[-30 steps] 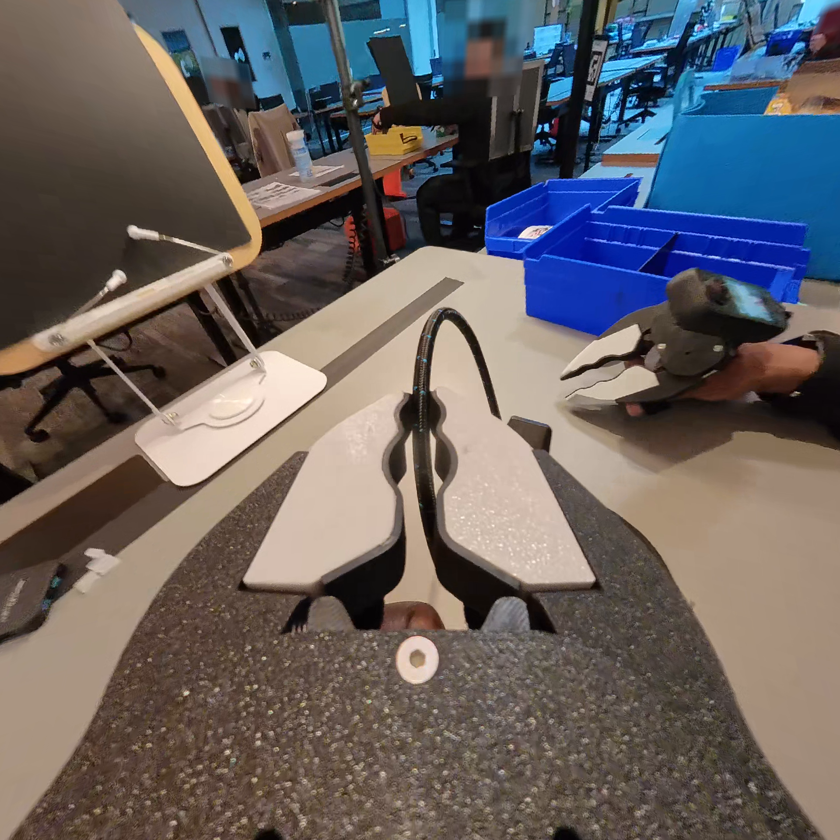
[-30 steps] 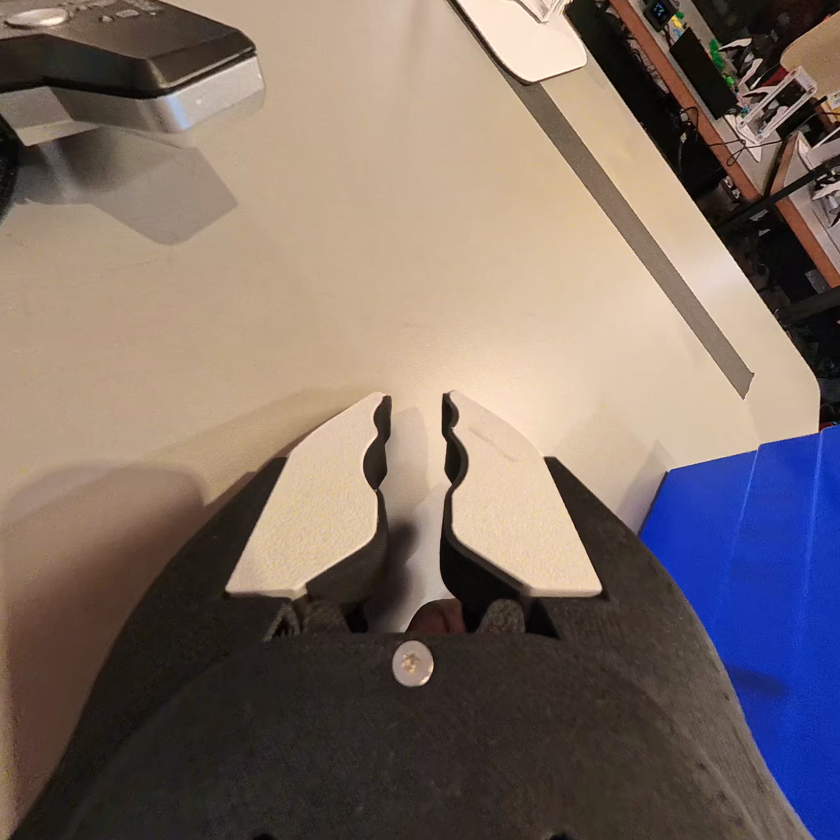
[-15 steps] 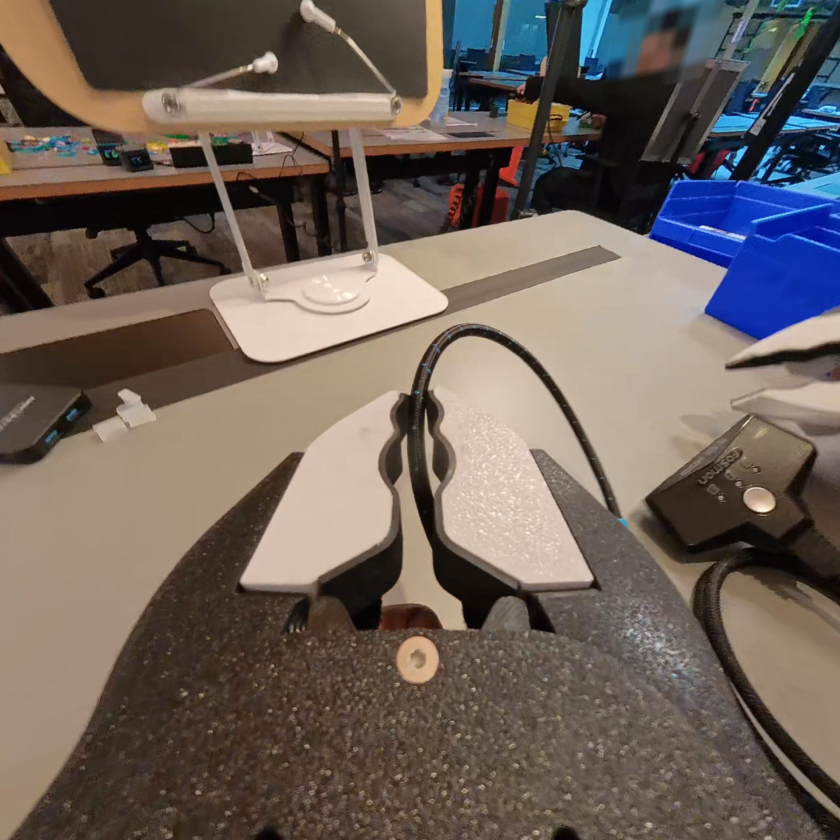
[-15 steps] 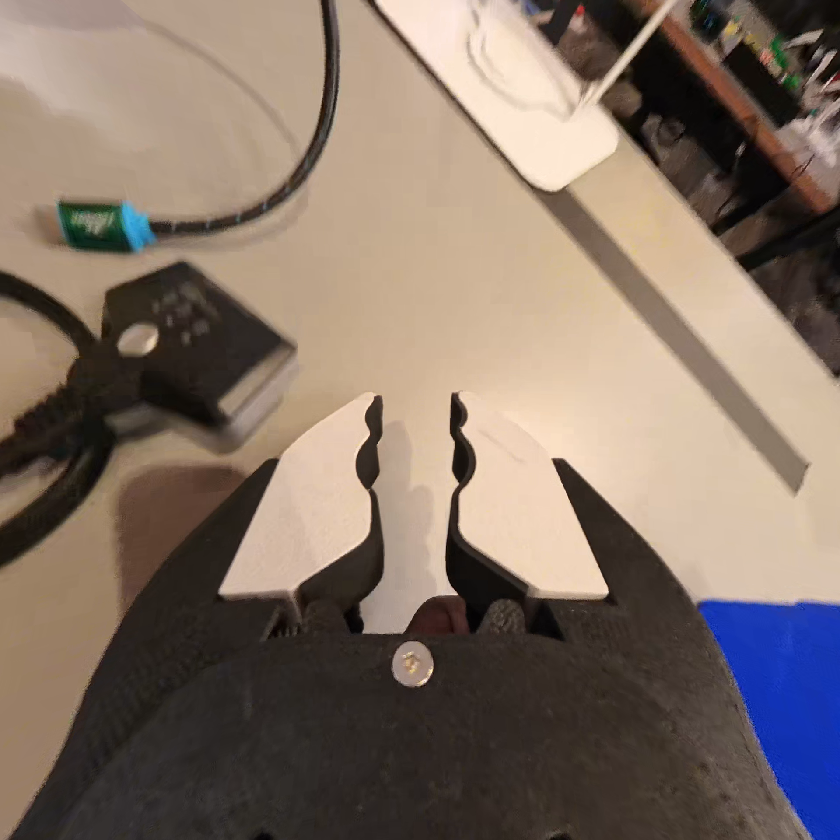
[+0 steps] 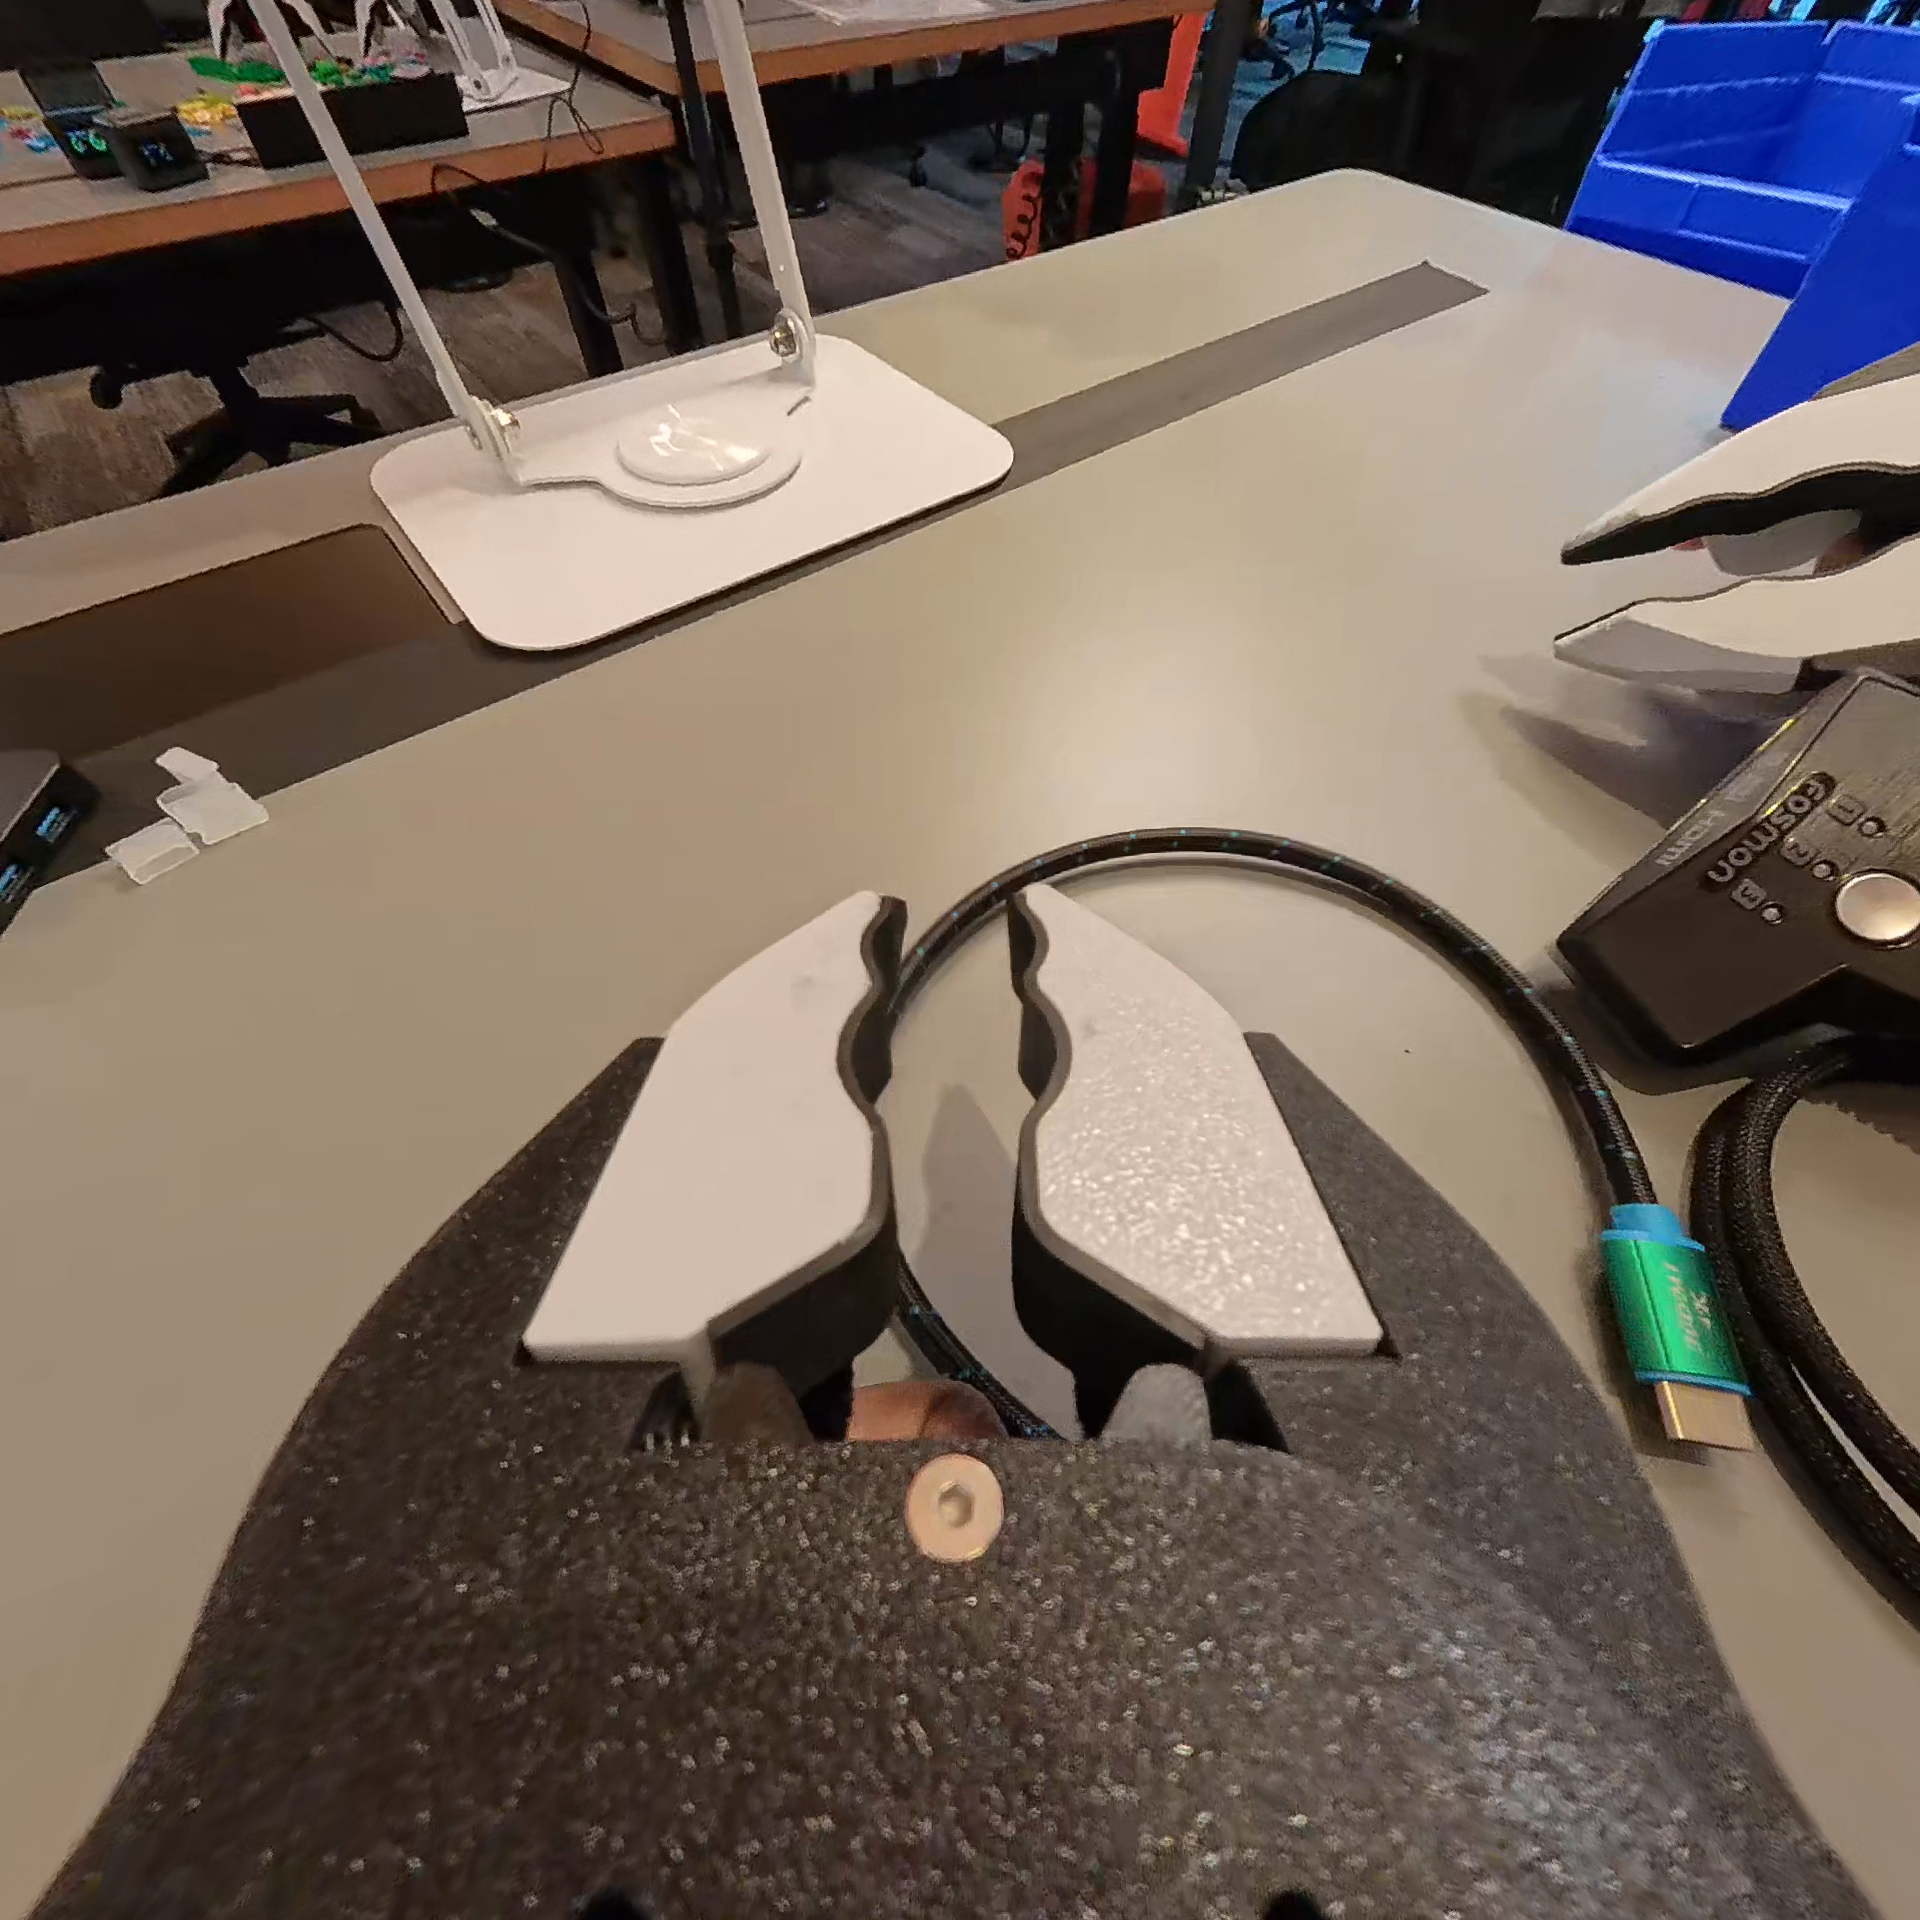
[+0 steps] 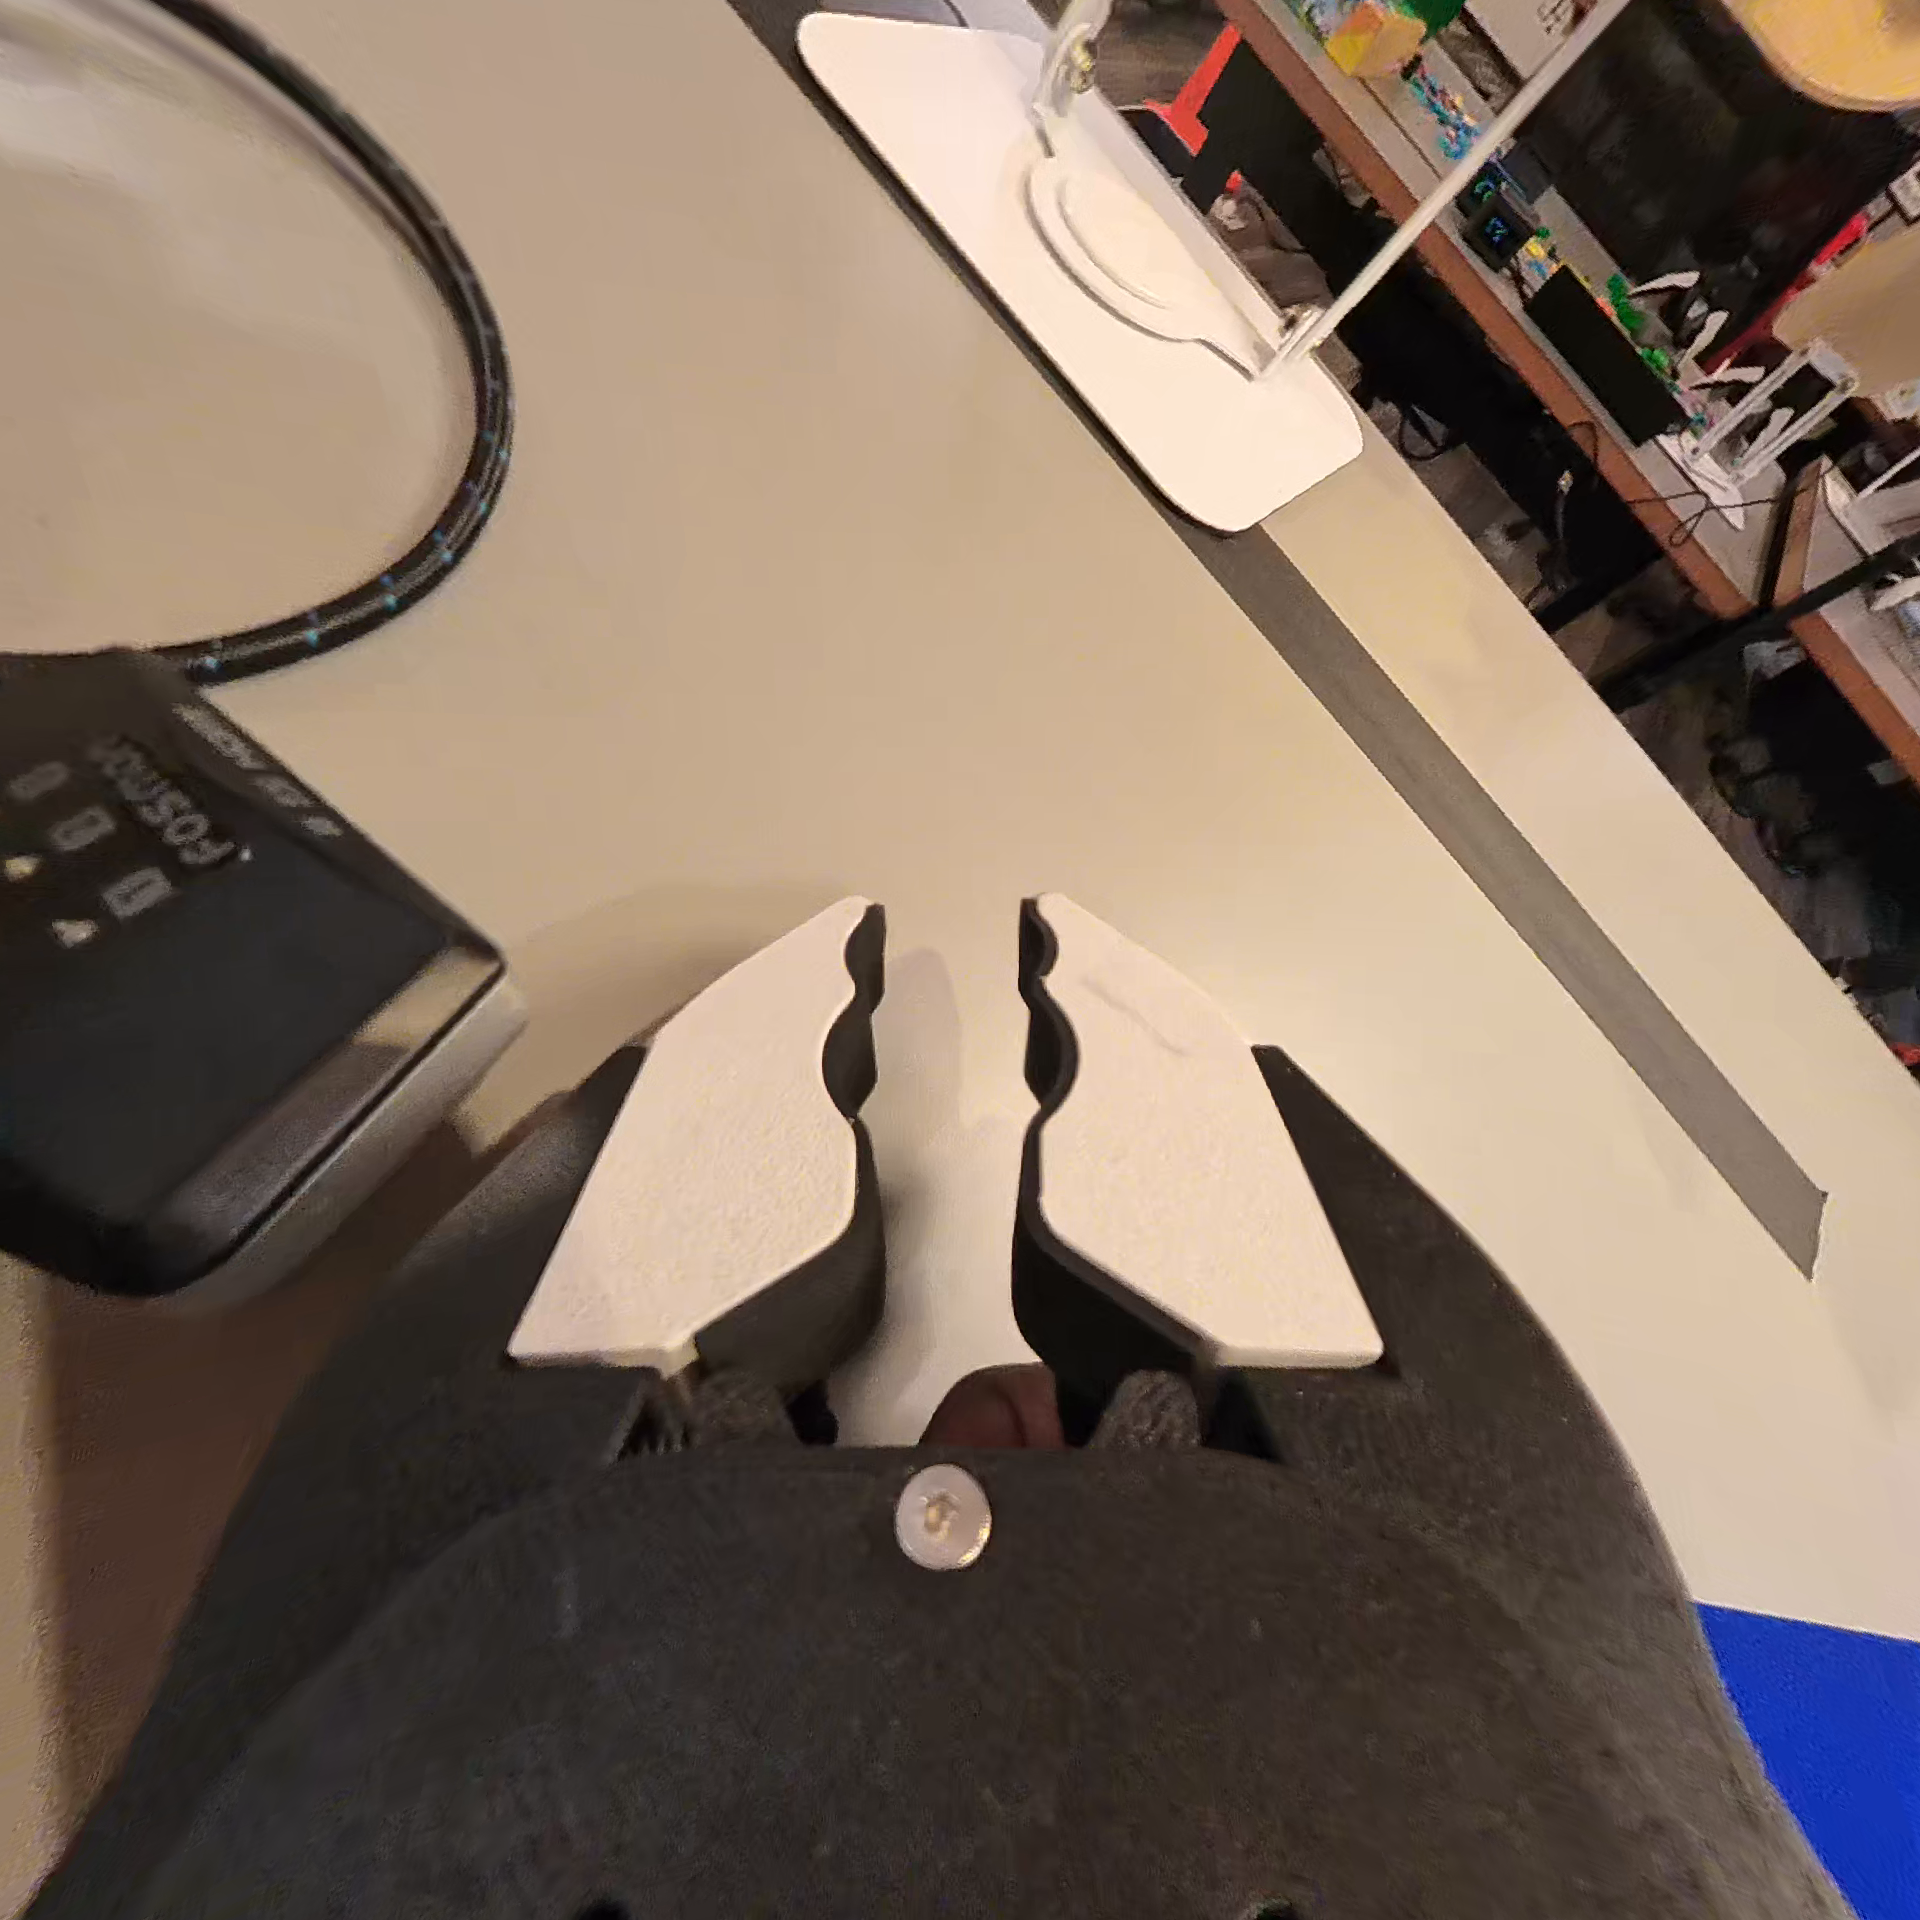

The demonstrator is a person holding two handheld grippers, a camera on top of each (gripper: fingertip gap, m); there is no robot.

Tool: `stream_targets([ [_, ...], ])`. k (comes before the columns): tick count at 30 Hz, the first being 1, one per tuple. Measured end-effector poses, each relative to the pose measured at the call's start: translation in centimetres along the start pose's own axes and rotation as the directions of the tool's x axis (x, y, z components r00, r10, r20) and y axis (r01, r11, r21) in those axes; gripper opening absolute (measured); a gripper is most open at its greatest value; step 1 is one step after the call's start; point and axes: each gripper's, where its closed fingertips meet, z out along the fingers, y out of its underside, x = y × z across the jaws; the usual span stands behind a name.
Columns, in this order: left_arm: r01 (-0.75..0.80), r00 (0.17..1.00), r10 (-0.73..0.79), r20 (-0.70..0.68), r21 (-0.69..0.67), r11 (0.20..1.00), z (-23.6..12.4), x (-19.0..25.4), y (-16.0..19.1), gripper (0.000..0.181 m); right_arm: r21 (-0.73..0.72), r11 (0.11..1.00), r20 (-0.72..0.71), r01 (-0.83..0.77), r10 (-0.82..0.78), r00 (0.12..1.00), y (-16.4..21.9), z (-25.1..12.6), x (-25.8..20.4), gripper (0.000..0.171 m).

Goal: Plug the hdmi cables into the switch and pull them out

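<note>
My left gripper [image 5: 951, 914] is open, low over the grey table. A thin black braided HDMI cable [image 5: 1455, 935] lies loose between its fingers and curves right to a green plug [image 5: 1673, 1340] that is free on the table. The black HDMI switch [image 5: 1766, 914] sits at the right, with a thicker black cable [image 5: 1745, 1247] coming from its near side. My right gripper [image 6: 951, 914] is open and empty, just right of the switch [image 6: 187, 987]. It also shows in the left wrist view [image 5: 1569, 597], above the switch. The thin cable [image 6: 478, 416] arcs beyond the switch.
A white stand base [image 5: 686, 499] stands at the back on a dark strip [image 5: 1195, 353] in the table. Blue bins [image 5: 1745, 156] are at the far right. Small clear plastic pieces [image 5: 187, 821] and a dark device [image 5: 31, 821] lie at the left edge. The left gripper's tips are roughly 25 cm from the right gripper's. Measured from the fingertips, the switch [image 6: 187, 987] is 9 cm or so from the right gripper and 20 cm from the left.
My left gripper has opened and let go of the thin cable, which now lies on the table. My right gripper has moved closer to the switch, still open.
</note>
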Motion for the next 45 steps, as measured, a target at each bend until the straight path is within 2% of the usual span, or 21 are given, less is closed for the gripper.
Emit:
stream_targets([
  [1, -0.005, 1.000, 0.005, -0.001, 0.004, 1.000, 0.0, 0.1, 0.0, 0.020, -0.006, 1.000, -0.001, 0.018, -0.018, 1.000, 0.1, 0.0, -0.1, 0.025],
  [6, -0.002, 0.999, 0.002, 0.042, -0.011, 1.000, -0.4, -1.0, 0.2, 0.032, -0.029, 0.994, -0.023, 0.108, -0.108, 0.994, 0.4, 0.1, -0.8, 0.025],
  [11, -0.054, 0.998, 0.054, 0.013, -0.017, 0.998, -0.9, -0.8, 0.1, 0.033, -0.022, 0.987, -0.008, 0.159, -0.159, 0.987, 0.3, 0.1, -1.4, 0.018],
  [16, -0.043, 0.998, 0.040, -0.041, -0.072, 0.997, -0.3, -0.3, 1.3, 0.033, 0.010, 0.989, 0.084, 0.144, -0.145, 0.986, 0.2, -0.1, -2.2, 0.024],
  [21, -0.055, 0.997, 0.053, -0.051, -0.046, 0.997, -0.4, -0.2, 0.9, 0.033, 0.040, 0.991, 0.207, 0.125, -0.131, 0.969, 0.7, -0.7, -2.3, 0.033],
  [23, -0.036, 0.998, 0.036, -0.047, 0.011, 0.999, -0.8, -0.5, 0.2, 0.028, 0.045, 0.996, 0.262, 0.077, -0.086, 0.961, 0.8, -1.1, -2.2, 0.037],
  [25, 0.022, 0.999, -0.013, -0.050, 0.173, 0.985, -2.0, -0.8, -1.9, 0.014, 0.044, 0.999, 0.322, -0.022, 0.007, 0.947, 0.7, -1.5, -1.9, 0.038],
  [26, 0.061, 0.995, -0.037, -0.096, 0.267, 0.962, -3.0, -0.5, -3.1, 0.003, 0.048, 0.996, 0.347, -0.078, 0.057, 0.936, 0.5, -1.8, -1.7, 0.039],
  [29, 0.153, 0.982, -0.080, -0.173, 0.463, 0.873, -5.6, -0.7, -5.8, 0.001, 0.054, 0.966, 0.404, -0.253, 0.211, 0.890, -0.2, -2.4, -1.0, 0.048],
  [34, 0.182, 0.975, -0.064, -0.214, 0.596, 0.782, -7.4, -0.9, -7.2, 0.023, 0.030, 0.862, 0.574, -0.506, 0.399, 0.715, -2.2, -3.5, -1.9, 0.061],
  [37, 0.214, 0.968, -0.061, -0.245, 0.667, 0.713, -8.3, -1.1, -7.9, 0.039, 0.016, 0.839, 0.595, -0.544, 0.429, 0.679, -2.7, -3.6, -2.4, 0.064],
  [39, 0.234, 0.962, -0.060, -0.267, 0.690, 0.685, -8.7, -1.4, -8.0, 0.038, 0.029, 0.837, 0.591, -0.547, 0.427, 0.685, -2.9, -3.6, -2.4, 0.062],
  [41, 0.244, 0.957, -0.051, -0.284, 0.702, 0.668, -9.1, -1.7, -7.9, 0.026, 0.037, 0.835, 0.579, -0.549, 0.430, 0.693, -3.0, -3.5, -2.3, 0.062],
  [43, 0.169, 0.975, 0.004, -0.223, 0.750, 0.640, -9.9, -1.9, -8.2, 0.006, 0.031, 0.834, 0.581, -0.551, 0.433, 0.689, -3.0, -3.5, -2.5, 0.061],
  [45, 0.104, 0.988, 0.027, -0.154, 0.778, 0.620, -10.5, -2.3, -8.6, 0.008, 0.017, 0.827, 0.588, -0.562, 0.446, 0.674, -3.0, -3.4, -2.7, 0.061],
])
